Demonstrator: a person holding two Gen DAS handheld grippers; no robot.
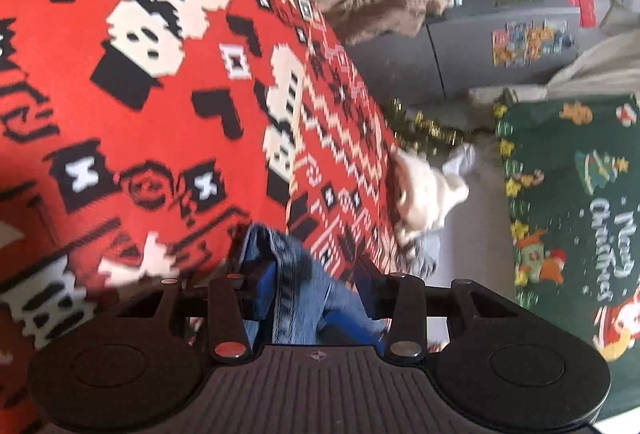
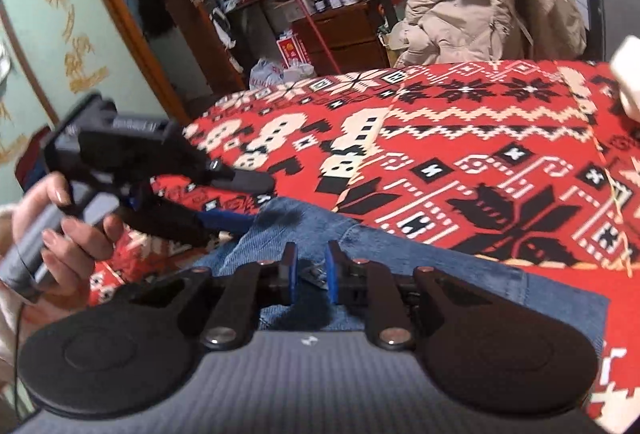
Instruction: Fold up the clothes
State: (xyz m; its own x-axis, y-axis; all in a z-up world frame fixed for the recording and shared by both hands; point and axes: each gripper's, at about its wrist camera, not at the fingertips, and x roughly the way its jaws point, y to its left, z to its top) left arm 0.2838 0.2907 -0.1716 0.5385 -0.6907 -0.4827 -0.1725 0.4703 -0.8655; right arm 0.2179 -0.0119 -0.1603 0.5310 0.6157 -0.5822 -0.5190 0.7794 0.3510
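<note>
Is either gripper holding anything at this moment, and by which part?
Nothing looks gripped. The jeans lie between the open jaws of the left gripper and the right gripper, but neither pair presses the denim.

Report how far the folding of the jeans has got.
Done: the blue denim jeans lie on the red patterned blanket, apparently doubled over. In hand: both grippers are at the denim, the left gripper and right gripper with jaws parted, gripping nothing visibly. Left: any remaining folds.
</note>
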